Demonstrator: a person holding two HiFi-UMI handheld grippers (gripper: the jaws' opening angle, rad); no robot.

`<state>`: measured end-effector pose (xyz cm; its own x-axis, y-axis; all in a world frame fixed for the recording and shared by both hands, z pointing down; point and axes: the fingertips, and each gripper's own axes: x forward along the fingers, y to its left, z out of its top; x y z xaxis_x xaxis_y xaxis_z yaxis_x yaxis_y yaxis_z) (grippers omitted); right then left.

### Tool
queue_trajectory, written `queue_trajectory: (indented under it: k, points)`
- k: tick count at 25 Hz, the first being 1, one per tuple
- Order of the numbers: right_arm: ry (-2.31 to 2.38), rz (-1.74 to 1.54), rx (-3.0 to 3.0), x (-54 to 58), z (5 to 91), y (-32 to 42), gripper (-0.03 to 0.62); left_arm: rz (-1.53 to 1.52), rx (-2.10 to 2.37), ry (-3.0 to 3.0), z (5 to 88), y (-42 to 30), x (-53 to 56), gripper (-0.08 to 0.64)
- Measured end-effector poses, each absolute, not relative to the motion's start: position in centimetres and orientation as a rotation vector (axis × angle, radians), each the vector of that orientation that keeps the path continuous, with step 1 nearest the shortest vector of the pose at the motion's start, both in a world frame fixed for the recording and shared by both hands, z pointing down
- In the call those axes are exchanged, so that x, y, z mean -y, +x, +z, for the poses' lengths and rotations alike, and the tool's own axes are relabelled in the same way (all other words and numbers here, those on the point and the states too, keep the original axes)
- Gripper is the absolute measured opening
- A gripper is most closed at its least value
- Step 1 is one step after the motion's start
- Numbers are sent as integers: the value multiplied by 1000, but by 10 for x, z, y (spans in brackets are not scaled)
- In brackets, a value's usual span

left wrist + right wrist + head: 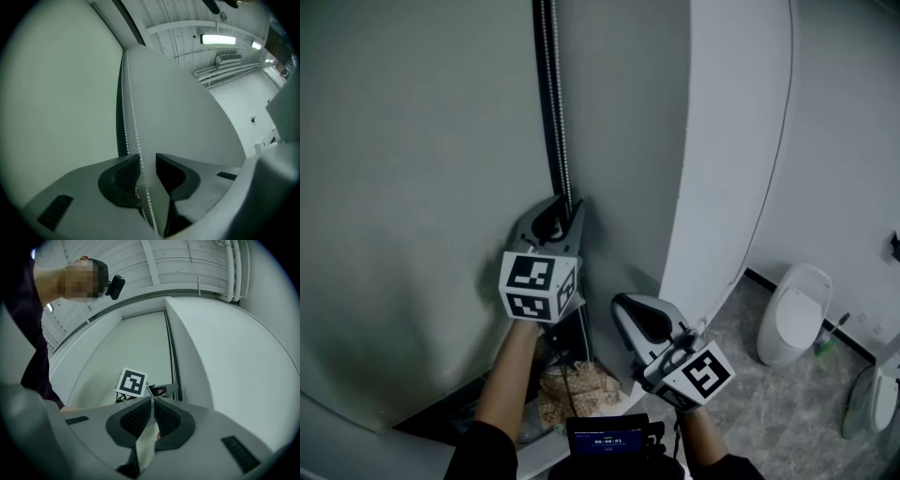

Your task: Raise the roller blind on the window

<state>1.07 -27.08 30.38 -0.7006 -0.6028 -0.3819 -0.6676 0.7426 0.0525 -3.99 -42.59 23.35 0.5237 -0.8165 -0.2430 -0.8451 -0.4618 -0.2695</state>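
Observation:
The pale grey roller blind hangs down over the window, with a dark frame strip along its right edge. A white bead chain runs down that strip. My left gripper points up at the chain. In the left gripper view one strand of the chain passes between its jaws, which stand apart and open; the strand lies against the left pad. My right gripper is lower and to the right, clear of the chain. It is shut with nothing in it.
A white wall corner juts out right of the chain, with a thin cable down the wall beyond. A white toilet and another white fixture stand on the grey floor at the right. A small screen sits at the bottom.

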Motion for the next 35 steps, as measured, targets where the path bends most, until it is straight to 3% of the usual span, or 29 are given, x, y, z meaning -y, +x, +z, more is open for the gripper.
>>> queue_trajectory:
  k: [3,5,22,30,35]
  points:
    - [-1021,273,-2592,271,306,19,8,156,-1423,-2404,225,-46,437,66]
    - [-1038,270,-2584,271,306,27,8,175,-1449,-2386,222,-49,438,12]
    - [-996,241,-2600,264,306,33,8,108,-1624,-2229,206,-55,450,21]
    - [-979,216,-2550,259,289,36,8,170,-1391,-2193,222,-40,366,20]
    - [-731,262,-2521,240,226,11,11,289,-1266,-2303,235,-42,287,18]
